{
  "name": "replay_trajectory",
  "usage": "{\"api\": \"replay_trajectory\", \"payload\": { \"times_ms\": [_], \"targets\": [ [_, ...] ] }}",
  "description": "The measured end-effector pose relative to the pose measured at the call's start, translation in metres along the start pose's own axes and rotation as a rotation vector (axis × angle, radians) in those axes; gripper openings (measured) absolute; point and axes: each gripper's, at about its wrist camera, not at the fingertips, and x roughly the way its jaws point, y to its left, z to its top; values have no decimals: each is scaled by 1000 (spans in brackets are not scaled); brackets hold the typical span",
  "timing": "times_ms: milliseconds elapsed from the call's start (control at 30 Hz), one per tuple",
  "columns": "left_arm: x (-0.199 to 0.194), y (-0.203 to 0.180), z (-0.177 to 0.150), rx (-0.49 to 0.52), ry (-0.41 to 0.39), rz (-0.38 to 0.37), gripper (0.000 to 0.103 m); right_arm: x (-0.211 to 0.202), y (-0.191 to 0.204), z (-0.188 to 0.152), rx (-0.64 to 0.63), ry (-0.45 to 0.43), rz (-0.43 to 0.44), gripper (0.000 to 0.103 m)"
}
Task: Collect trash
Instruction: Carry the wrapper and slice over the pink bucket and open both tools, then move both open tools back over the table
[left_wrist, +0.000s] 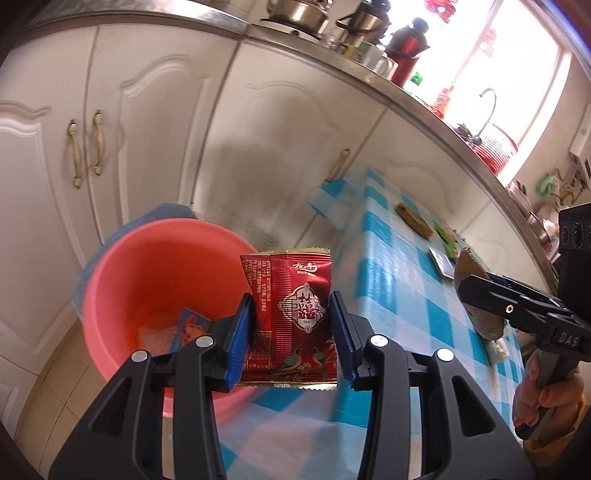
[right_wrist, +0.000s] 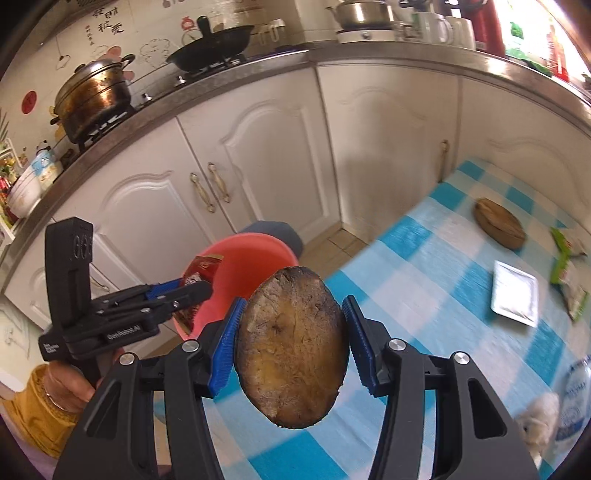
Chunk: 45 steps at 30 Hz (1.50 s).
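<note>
A red snack packet (left_wrist: 291, 314) is grasped upright by the left claw (left_wrist: 291, 332) at the rim of the pink bucket (left_wrist: 147, 266). A brown, dark-edged slice of food (right_wrist: 291, 350) is clenched by the right claw (right_wrist: 291, 347) above the blue checked bench (right_wrist: 443, 266), near the bucket.

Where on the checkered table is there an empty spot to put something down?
The table is bare along its near side, from the corner by the pink bucket to the white tray. The far side is crowded: brown wooden board, tray, green packets. A white wad lies near the right claw.
</note>
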Motion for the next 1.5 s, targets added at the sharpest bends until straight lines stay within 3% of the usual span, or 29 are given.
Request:
{"api": "replay_trajectory", "payload": {
  "times_ms": [267, 467, 533, 600, 667, 800, 1067, 1200, 1333, 1500],
  "targets": [
    [10, 39, 7, -52, 1, 91, 43, 49, 31, 32, 9, 23, 118, 54],
    [25, 56, 4, -59, 22, 158, 43, 84, 44, 42, 20, 62, 152, 55],
    [30, 64, 3, -70, 21, 188, 51, 94, 44, 42, 31, 82, 165, 58],
    [30, 71, 2, -96, 6, 213, 79, 97, 39, 40, 66, 83, 163, 72],
    [29, 77, 1, -117, -8, 226, 81, 92, 32, 38, 101, 60, 172, 81],
    [24, 83, -3, -150, -27, 241, 84, 73, 18, 33, 151, 19, 137, 90],
    [-2, 79, -9, -170, -129, 231, 88, 20, -13, 6, 210, -125, 79, 91],
    [-12, 62, -10, -111, -182, 211, 88, -9, -17, -22, 199, -251, 71, 94],
    [-13, 39, -11, -65, -176, 177, 89, -28, -14, -51, 158, -353, 63, 98],
    [-10, -2, -10, 52, -123, 183, 89, -36, -10, -68, 129, -375, 61, 98]
  ]
}}
